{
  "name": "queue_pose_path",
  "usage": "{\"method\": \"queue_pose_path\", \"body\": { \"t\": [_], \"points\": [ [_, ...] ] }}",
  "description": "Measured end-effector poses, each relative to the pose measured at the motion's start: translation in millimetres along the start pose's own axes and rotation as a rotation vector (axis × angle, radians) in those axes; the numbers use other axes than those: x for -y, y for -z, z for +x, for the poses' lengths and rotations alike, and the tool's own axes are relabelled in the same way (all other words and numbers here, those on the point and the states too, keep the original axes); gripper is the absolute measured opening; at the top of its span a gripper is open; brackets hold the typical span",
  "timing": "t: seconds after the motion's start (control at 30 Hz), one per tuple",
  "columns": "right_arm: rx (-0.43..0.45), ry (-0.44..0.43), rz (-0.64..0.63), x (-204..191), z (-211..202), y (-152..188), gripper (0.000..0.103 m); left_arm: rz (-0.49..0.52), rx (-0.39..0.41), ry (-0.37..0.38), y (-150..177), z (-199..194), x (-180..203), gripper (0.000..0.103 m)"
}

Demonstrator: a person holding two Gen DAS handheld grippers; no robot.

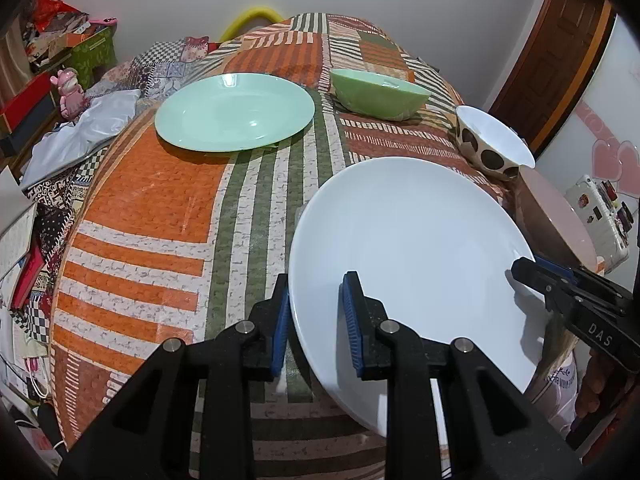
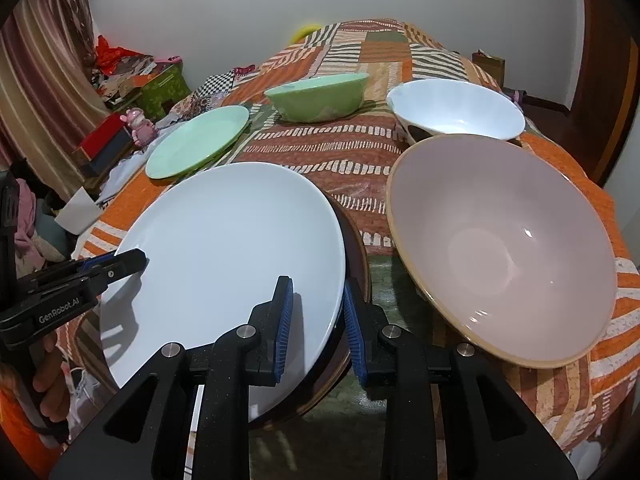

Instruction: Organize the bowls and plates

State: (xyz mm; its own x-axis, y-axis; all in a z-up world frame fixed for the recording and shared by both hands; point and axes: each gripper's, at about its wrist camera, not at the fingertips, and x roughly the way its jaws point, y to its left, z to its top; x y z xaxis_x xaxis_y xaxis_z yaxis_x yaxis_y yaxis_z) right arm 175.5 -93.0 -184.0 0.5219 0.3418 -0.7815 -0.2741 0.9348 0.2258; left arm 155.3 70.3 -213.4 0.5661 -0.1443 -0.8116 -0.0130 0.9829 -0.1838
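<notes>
while white plate (image 1: 404, 248) sits at near table edge atop dark plate (image 2: 354, 280), left gripper (image 1: 316, 320) and right gripper (image 2: 318, 320) straddle opposite rims, jaws narrow, not visibly clamped. judgement: close both evenly, lift level, clear pink bowl (image 2: 500, 240), aim for green plate (image 1: 234, 112).

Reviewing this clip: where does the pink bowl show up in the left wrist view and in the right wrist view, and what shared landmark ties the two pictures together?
Left wrist view: the pink bowl sits at the right edge, partly cut off, behind the white plate.
Right wrist view: the pink bowl fills the right half, right of the white plate.
Shared landmark: the green bowl at the far end of the table.
</notes>
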Motion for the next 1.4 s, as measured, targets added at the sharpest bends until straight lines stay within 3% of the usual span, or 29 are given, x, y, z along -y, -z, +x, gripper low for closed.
{"method": "queue_pose_path", "body": {
  "t": [0.3,0.67,0.77,0.8,0.93,1.1,1.23,1.4],
  "points": [
    [0.017,0.025,-0.014,0.0,-12.0,-0.6,0.025,0.022,-0.017,0.009,1.2,2.0,3.9,0.025],
    [0.068,-0.009,-0.076,-14.2,-31.1,-17.0,0.025,0.044,0.066,-0.032,-8.5,-25.4,2.8,0.027],
    [0.079,-0.017,-0.091,-19.9,-30.5,-28.2,0.026,0.042,0.108,-0.056,-17.5,-40.4,-5.4,0.038],
    [0.083,-0.018,-0.095,-21.8,-30.3,-30.9,0.027,0.041,0.125,-0.066,-20.5,-45.4,-8.6,0.046],
    [0.103,-0.034,-0.112,-31.1,-28.1,-49.1,0.042,0.036,0.187,-0.107,-34.9,-62.9,-23.3,0.063],
    [0.133,-0.041,-0.144,-46.0,-21.7,-71.1,0.055,0.017,0.219,-0.155,-62.0,-73.6,-47.8,0.068],
    [0.129,-0.052,-0.181,-59.8,-7.1,-88.6,0.056,0.01,0.236,-0.193,-84.1,-70.4,-67.9,0.081],
    [0.081,-0.077,-0.195,-70.5,19.6,-108.7,0.056,0.036,0.214,-0.239,-103.9,-51.3,-87.4,0.082]
  ]
}}
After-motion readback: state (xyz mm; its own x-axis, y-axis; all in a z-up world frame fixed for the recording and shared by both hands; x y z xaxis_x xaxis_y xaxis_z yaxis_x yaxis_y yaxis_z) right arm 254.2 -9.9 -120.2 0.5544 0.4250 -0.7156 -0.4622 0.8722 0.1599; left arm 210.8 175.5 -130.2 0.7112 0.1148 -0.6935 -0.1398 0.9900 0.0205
